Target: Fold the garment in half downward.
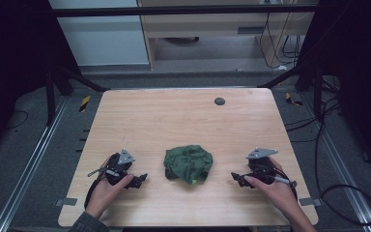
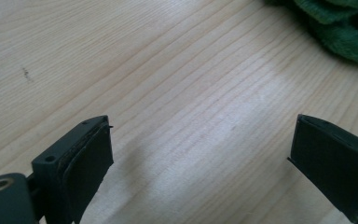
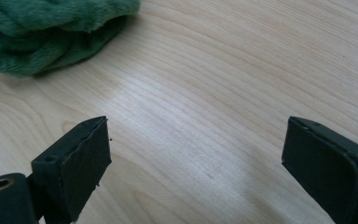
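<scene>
fuzzy green cloth (image 1: 188, 163), smooth pale wooden table (image 1: 174, 116)

You've got 1 wooden table (image 1: 174, 116) w/ 1 crumpled green cloth (image 1: 189, 163) on it. 2 grippers: left gripper (image 1: 140, 181) & right gripper (image 1: 236, 178), each w/ 2 black jaws, spread wide. 1 dark round disc (image 1: 219, 101) near the far edge. 2 hands, 1 per gripper.

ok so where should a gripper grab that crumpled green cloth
Judging by its bunched pose, pinch a raised fold on the edge of the green cloth. It sits between the open left gripper and right gripper, so either can come in low from its own side.
</scene>
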